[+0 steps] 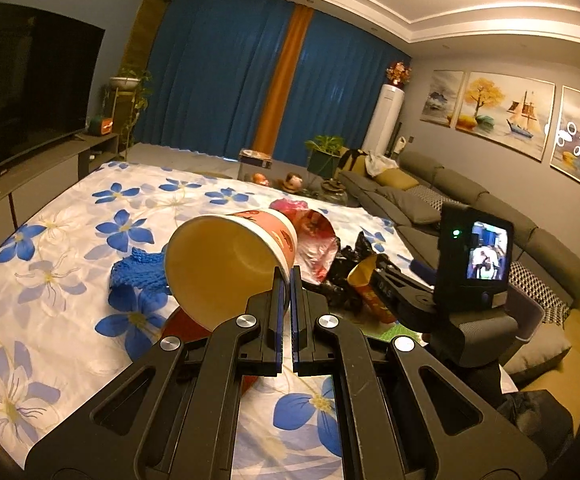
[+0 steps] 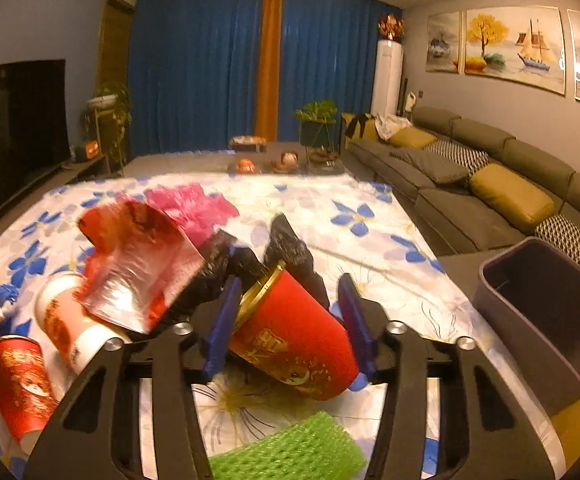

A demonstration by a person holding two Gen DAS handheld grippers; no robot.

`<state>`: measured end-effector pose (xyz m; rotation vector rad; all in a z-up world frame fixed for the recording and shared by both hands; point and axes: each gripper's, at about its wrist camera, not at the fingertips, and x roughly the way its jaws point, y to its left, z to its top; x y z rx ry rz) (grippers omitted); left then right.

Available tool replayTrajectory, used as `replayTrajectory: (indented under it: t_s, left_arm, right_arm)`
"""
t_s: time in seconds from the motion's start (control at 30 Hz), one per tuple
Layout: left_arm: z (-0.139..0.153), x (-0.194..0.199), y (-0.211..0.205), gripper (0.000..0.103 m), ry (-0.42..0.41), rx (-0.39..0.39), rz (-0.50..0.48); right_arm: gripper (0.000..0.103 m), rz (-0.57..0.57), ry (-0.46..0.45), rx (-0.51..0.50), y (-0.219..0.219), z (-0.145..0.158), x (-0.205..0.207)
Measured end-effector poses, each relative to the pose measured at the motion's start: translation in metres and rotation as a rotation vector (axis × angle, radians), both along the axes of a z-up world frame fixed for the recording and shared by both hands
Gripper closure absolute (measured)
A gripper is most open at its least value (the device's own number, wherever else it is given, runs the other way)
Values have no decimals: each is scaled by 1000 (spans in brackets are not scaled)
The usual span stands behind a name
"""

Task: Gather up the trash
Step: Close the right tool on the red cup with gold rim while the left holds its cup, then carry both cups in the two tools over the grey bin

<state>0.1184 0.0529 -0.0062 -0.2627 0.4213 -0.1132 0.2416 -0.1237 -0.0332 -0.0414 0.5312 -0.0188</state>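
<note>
Living room under warm ceiling light: blue curtains with an orange strip across the far wall, dark television on a low cabinet at left, grey sofa with mustard cushions at right below framed paintings. In the foreground, a white cloth with blue flowers spread over a wide flat surface and strewn with trash. Grey bin standing at the cloth's right edge, beside the sofa. Left gripper pressed together on the rim of a paper cup, lifted clear of the cloth and tilted, mouth toward the camera. Right gripper spread about halfway, straddling a red cup lying on its side; left pad at the gold rim, right pad seemingly just off the wall, though blur makes contact hard to judge. Close around: crumpled red foil wrapper, pink bag, black bag, another red cup, green mesh.
</note>
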Motion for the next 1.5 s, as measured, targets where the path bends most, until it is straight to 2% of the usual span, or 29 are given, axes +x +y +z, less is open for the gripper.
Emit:
replayTrajectory:
  t_s: [0.07, 0.1, 0.13, 0.33, 0.5, 1.0, 1.5]
  left_arm:
    - [0, 0, -1, 101, -1, 1, -8]
    - [-1, 0, -1, 101, 0, -1, -13]
    - [-1, 0, -1, 101, 1, -2, -16]
    - [-2, -6, -5, 101, -5, -10, -33]
    - [-1, -12, -13, 101, -4, -6, -50]
    - [11, -31, -46, 101, -37, 20, -112]
    - [17, -30, -102, 101, -52, 69, -227]
  right_arm:
    - [71, 1, 20, 17, -4, -3, 0]
    - [81, 3, 33, 24, -7, -4, -2]
    - [85, 8, 35, 28, -9, -4, -7]
    - [95, -1, 33, 26, -30, -8, -40]
    - [99, -3, 5, 60, -51, -9, -64]
    - [99, 2, -104, 125, -89, 17, -129]
    - [99, -58, -176, 159, -130, 31, -159]
